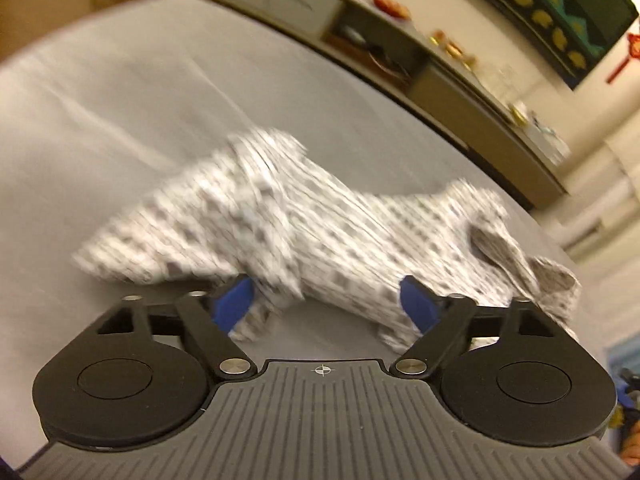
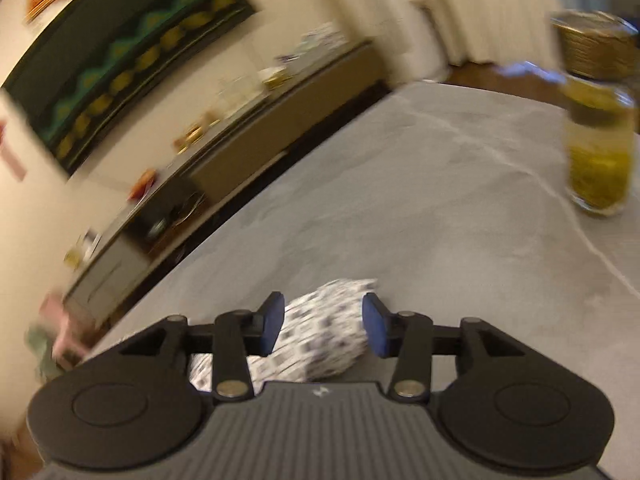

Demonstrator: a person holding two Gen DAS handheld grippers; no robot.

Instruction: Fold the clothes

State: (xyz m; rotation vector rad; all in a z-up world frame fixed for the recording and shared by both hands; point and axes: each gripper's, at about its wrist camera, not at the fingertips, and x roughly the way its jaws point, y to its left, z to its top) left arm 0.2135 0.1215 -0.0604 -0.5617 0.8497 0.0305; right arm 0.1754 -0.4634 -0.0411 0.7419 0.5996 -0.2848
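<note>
Though crumpled, garment [image 1: 304,220] lengthwise left-right.

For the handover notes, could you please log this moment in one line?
left tool: open | right tool: open | garment: crumpled on table, unheld

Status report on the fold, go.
Left hand-held gripper open, nothing pinched. Right hand-held gripper open, straddling cloth. Patterned garment crumpled on the grey table, not folded. Glass jar stands well off to the side.

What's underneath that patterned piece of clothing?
The patterned garment lies crumpled on the grey table, which shows bare all around it. Whatever might sit beneath its bunched folds is covered.
</note>
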